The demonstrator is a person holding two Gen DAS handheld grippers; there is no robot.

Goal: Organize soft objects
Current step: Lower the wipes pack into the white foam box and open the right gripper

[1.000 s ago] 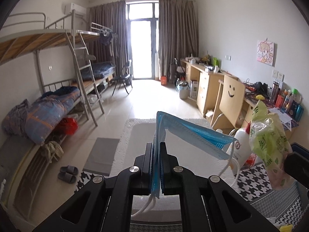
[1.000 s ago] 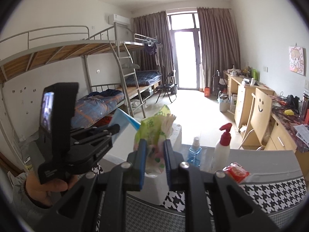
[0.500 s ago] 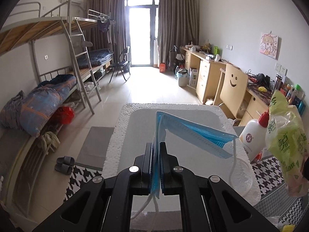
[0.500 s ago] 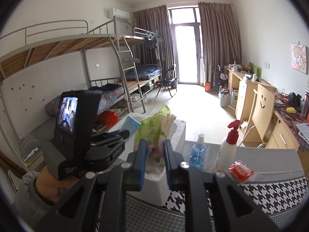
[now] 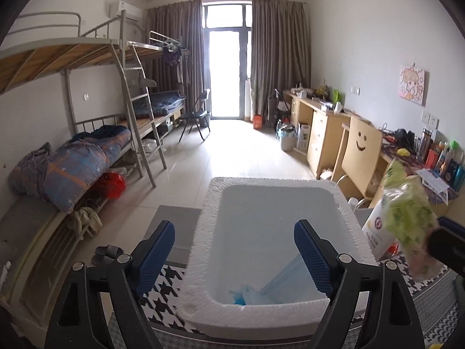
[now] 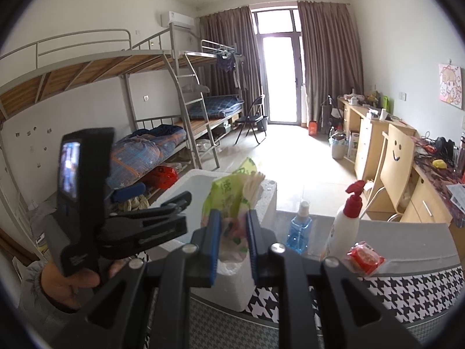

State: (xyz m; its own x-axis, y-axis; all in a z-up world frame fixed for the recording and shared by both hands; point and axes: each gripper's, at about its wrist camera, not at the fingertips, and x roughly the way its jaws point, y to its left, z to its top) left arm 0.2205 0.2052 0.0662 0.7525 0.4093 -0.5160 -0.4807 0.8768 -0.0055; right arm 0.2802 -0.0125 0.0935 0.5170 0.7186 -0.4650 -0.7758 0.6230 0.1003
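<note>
Blue mask [image 5: 263, 286] in foam box [image 5: 203, 232], partly hidden by its near wall, released by left tool [image 5: 234, 250], now spread apart; right tool [image 6: 231, 242] clamps tissue pack [image 6: 231, 200].

It was a dormitory room: metal bunk beds [image 5: 96, 110] stood at nine o'clock, wooden desks [image 5: 322, 125] at two, curtained balcony door [image 5: 226, 67] at twelve.

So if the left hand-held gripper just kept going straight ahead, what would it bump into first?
Probably the white foam box. The open left hand-held gripper points over its inside, where the blue face mask lies; depth is hard to judge.
</note>
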